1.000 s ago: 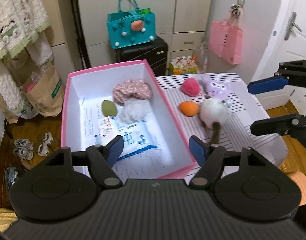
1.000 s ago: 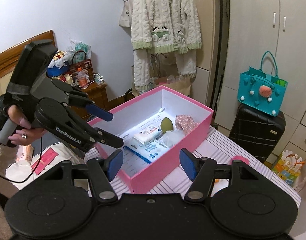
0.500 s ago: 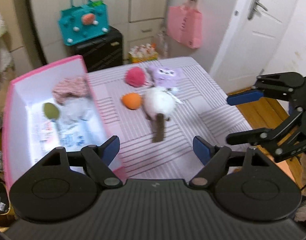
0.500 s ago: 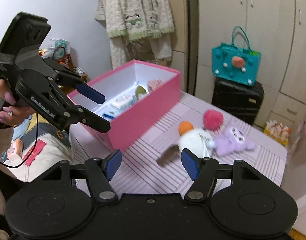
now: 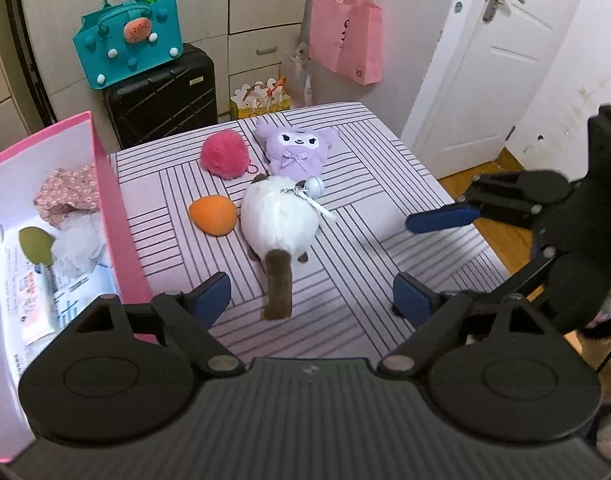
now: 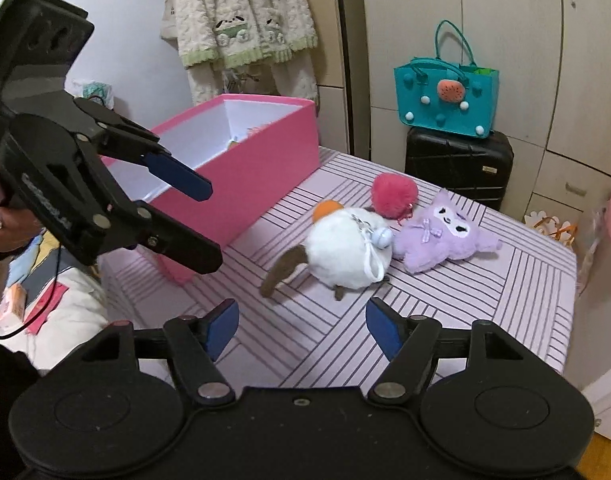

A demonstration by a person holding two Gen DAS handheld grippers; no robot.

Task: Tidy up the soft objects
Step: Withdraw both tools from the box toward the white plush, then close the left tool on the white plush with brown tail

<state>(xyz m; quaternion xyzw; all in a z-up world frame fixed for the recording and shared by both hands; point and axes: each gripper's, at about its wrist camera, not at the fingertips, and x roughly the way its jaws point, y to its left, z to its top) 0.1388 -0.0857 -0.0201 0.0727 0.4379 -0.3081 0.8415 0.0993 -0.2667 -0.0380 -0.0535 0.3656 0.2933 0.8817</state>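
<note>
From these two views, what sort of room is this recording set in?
Most likely a bedroom in a home: built-in wardrobe doors, a fleecy robe hanging by the wall, and a black suitcase with a teal bag on top.

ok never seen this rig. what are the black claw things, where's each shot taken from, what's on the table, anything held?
No robot arm here: a person holds a two-finger gripper in each hand, each with a fisheye camera looking along its fingers. One picture is from the left gripper, the other from the right gripper; each also sees the other claw off to one side. On the striped table lie a white plush cat, an orange soft ball, a pink pompom and a purple plush. The pink box beside them already holds a few soft items. Nothing is held: both sets of jaws have just been opening, with nothing between them.
</note>
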